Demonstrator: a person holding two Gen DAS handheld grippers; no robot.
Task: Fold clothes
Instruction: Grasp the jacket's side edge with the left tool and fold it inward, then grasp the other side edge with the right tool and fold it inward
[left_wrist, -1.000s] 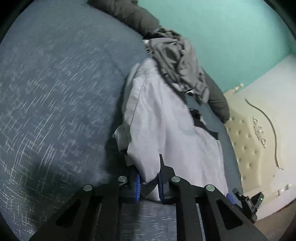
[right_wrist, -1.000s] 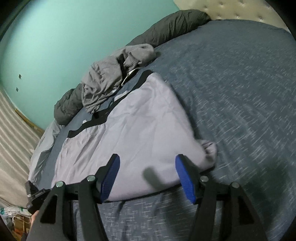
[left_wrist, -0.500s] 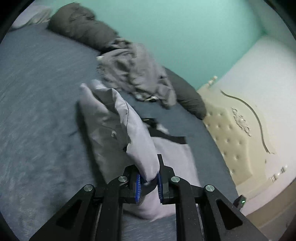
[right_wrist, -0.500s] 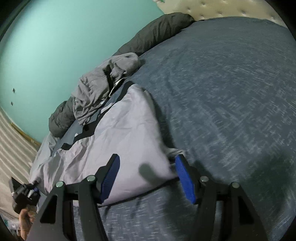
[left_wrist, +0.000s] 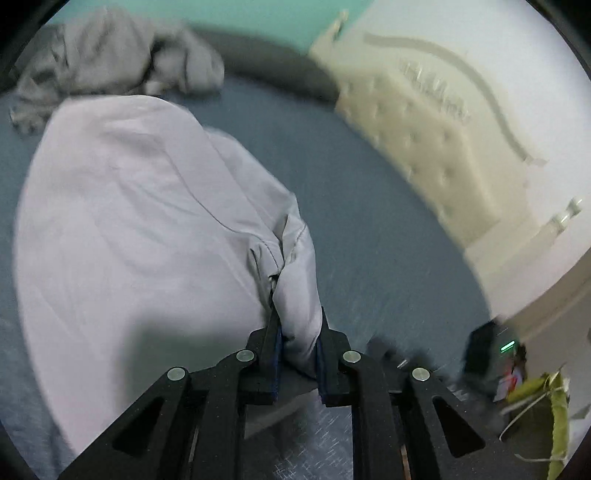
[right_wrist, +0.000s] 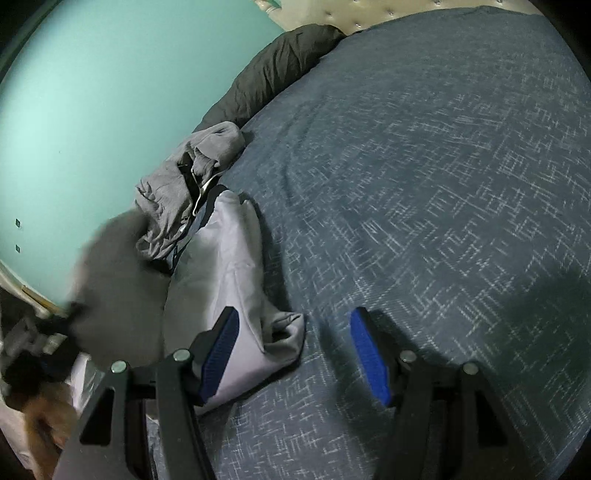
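Left wrist: smooth lilac garment (left_wrist: 140, 221), bunched.

Each wrist camera looks forward and down along its own fingers, close above the bed (right_wrist: 424, 184). Both views share the pale garment (left_wrist: 129, 221) and the grey clothes heap (right_wrist: 173, 192).

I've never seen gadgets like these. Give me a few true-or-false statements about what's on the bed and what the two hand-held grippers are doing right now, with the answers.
1. The left hand-held gripper is pinching a bunch of the pale lilac garment. True.
2. The right hand-held gripper is clamped on the garment too. False: its jaws stand apart, with only a corner of the fabric lying between them.
3. A crumpled grey garment lies beyond the lilac one, towards the wall. True.
4. The bedspread is plain white. False: it is dark blue with fine white flecks.
5. The wall behind the bed is turquoise. True.
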